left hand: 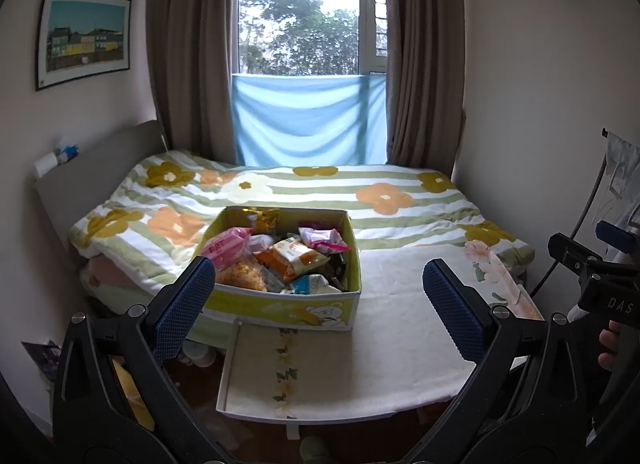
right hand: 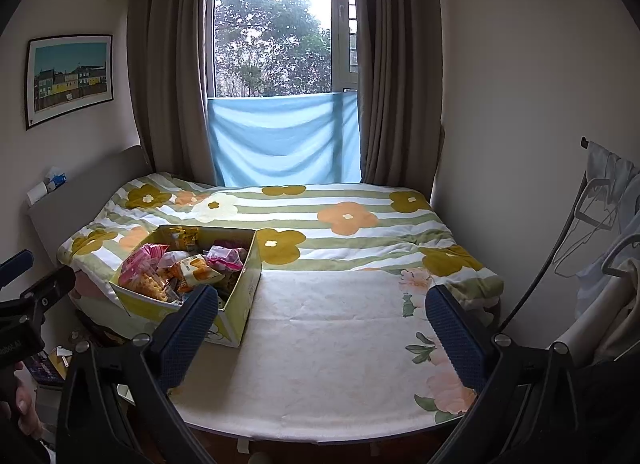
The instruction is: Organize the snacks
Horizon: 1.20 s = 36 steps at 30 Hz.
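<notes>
A yellow-green cardboard box [left hand: 280, 306] with a bear print sits on the bed, filled with several snack packets: a pink pack [left hand: 224, 246], an orange-and-white pack [left hand: 294, 256], a bag of yellow puffs [left hand: 242, 278]. In the right wrist view the same box [right hand: 240, 300] lies to the left. My left gripper [left hand: 320, 284] stands open in front of the box, nothing between its blue pads. My right gripper [right hand: 322, 310] is open too, over the cream bedsheet [right hand: 328, 344], to the right of the box. Each gripper shows at the edge of the other's view.
A shallow tray or lid [left hand: 288, 372] with a flower strip lies at the bed's near edge below the box. A flowered striped quilt [left hand: 320, 192] covers the far bed. Headboard [left hand: 100, 168] at left, clothes rack with hangers [right hand: 600, 224] at right, clutter on the floor [right hand: 56, 360].
</notes>
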Each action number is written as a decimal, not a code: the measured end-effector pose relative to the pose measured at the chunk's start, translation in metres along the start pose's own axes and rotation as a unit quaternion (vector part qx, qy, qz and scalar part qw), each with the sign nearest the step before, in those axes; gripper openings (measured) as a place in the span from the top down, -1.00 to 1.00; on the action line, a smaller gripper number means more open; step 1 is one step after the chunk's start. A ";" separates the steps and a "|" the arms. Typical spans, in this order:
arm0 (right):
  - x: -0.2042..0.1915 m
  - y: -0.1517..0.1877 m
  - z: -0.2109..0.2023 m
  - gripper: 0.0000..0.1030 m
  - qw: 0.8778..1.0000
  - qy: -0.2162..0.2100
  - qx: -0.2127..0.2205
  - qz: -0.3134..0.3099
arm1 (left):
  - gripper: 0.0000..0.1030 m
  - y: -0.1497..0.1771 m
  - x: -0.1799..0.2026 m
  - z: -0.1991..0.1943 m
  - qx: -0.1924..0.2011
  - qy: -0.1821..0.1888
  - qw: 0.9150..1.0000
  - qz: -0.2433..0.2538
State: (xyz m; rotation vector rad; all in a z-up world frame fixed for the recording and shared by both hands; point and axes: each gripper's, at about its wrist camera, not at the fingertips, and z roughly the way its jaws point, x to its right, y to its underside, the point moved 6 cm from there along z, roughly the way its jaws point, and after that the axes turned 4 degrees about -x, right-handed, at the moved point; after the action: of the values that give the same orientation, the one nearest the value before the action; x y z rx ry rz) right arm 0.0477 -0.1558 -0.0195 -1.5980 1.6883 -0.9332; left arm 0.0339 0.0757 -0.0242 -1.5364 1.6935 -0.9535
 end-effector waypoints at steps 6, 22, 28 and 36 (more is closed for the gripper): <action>0.000 -0.001 0.003 -0.99 1.000 0.002 -0.001 0.001 | -1.00 0.000 0.000 0.001 -0.001 0.001 1.000 0.000; 0.004 -0.004 0.012 -0.99 1.000 0.007 -0.005 0.010 | -1.00 0.000 0.001 0.016 -0.007 -0.008 1.000 0.000; 0.003 -0.002 0.011 -0.99 1.000 0.008 -0.003 0.010 | -1.00 -0.002 0.002 0.016 -0.002 -0.020 1.000 0.000; 0.002 -0.002 0.011 -0.99 1.000 0.008 -0.003 0.010 | -1.00 -0.002 0.007 0.015 0.007 -0.022 1.000 0.005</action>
State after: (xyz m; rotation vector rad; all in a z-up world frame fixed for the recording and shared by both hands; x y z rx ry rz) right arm 0.0582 -0.1587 -0.0235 -1.5789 1.7156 -0.9338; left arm 0.0464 0.0674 -0.0305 -1.5272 1.6585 -0.9189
